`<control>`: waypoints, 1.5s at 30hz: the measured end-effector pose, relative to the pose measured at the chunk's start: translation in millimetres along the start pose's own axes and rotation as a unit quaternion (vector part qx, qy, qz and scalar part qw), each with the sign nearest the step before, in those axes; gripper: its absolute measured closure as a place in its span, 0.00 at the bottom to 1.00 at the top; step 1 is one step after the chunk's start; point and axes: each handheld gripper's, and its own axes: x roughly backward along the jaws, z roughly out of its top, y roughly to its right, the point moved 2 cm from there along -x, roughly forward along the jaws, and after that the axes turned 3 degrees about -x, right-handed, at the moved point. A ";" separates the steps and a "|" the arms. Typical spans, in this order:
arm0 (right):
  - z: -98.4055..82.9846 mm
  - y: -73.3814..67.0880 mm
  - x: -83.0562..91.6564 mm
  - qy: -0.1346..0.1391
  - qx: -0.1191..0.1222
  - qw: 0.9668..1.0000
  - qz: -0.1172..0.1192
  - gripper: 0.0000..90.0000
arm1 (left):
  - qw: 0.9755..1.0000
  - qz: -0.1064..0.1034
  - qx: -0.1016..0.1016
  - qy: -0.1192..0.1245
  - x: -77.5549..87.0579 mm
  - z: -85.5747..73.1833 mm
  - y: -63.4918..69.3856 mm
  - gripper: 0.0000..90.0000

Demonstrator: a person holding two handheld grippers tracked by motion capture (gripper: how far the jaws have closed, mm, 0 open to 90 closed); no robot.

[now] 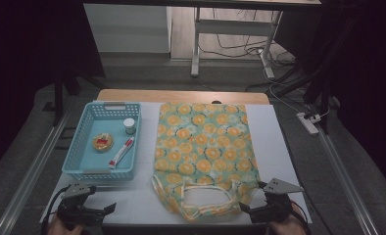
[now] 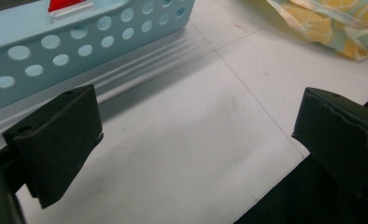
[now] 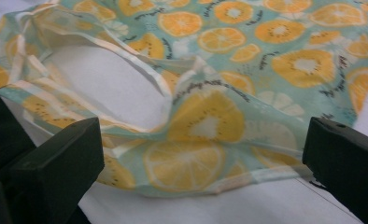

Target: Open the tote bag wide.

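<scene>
Tote bag (image 1: 201, 156), printed with orange slices, is laid flat on the white tabletop (image 1: 279, 147), its handles nearest the person. At the near edge the right gripper (image 1: 252, 211) is held with jaws spread, just short of the bag's handle corner. The left gripper (image 1: 105, 209) is held spread as well, over bare tabletop near the blue basket (image 1: 78, 152). Inside the basket a red-and-white tube (image 1: 121, 152), a round tin (image 1: 103, 142) and a small jar (image 1: 129, 126) are seen.

Beyond the desk (image 1: 279, 122), a white frame (image 1: 197, 44) stands on grey floor (image 1: 147, 73); cables (image 1: 240, 46) and a power strip (image 1: 308, 122) lie right.
</scene>
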 end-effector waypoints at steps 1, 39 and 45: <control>1.1 -1.3 -0.2 0.000 0.002 1.000 0.002 0.00 | 1.000 0.000 0.000 -0.001 -0.1 0.0 -0.1 0.02; 36.4 -79.5 -56.1 -0.082 0.094 0.982 0.140 0.03 | 1.000 0.003 -0.001 -0.006 -1.8 0.8 -0.2 0.02; 30.3 -94.5 -68.6 -0.108 0.131 0.971 0.167 0.12 | 1.000 0.002 -0.001 -0.007 -2.3 1.2 -0.1 0.02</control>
